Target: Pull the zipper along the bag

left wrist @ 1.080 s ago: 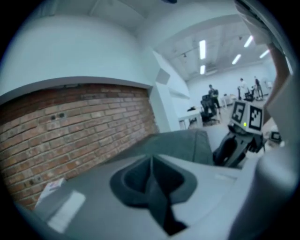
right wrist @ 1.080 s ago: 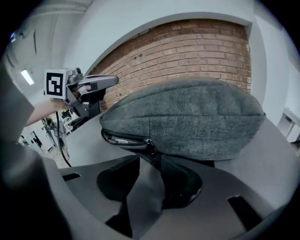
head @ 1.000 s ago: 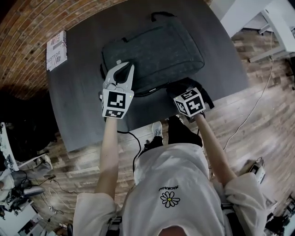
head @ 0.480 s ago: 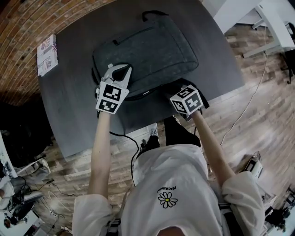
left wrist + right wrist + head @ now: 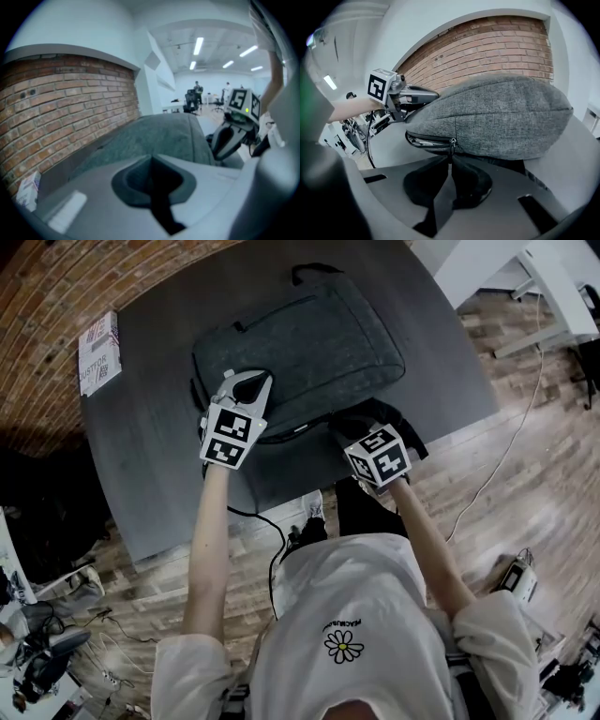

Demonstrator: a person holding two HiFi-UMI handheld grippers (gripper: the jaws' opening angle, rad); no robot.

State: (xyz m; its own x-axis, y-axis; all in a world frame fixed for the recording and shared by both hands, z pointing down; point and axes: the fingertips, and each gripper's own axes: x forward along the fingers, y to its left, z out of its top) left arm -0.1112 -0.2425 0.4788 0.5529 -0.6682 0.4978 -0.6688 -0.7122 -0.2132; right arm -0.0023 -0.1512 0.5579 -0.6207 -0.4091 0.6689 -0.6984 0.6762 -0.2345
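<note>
A grey fabric bag [image 5: 309,343] lies flat on the dark table [image 5: 150,465]. Its zipper runs along the near edge and gapes open to the left of the slider [image 5: 451,139]. My right gripper [image 5: 451,157] sits at that edge, its jaws closing with the dark zipper pull [image 5: 450,149] pinched between the tips. In the head view this gripper [image 5: 352,426] is at the bag's near right corner. The left gripper [image 5: 246,381] rests shut on the bag's near left corner, tips on the fabric. It also shows in the right gripper view, left gripper [image 5: 426,96] on the bag top.
A white printed box [image 5: 98,352] lies at the table's far left corner. A brick wall [image 5: 37,296] runs behind the table. White furniture [image 5: 506,268] stands at the far right, and cables [image 5: 272,531] trail over the wooden floor near my feet.
The right gripper has shifted slightly back toward the table's near edge at the bag's zipper. The left gripper stays on the bag's corner.
</note>
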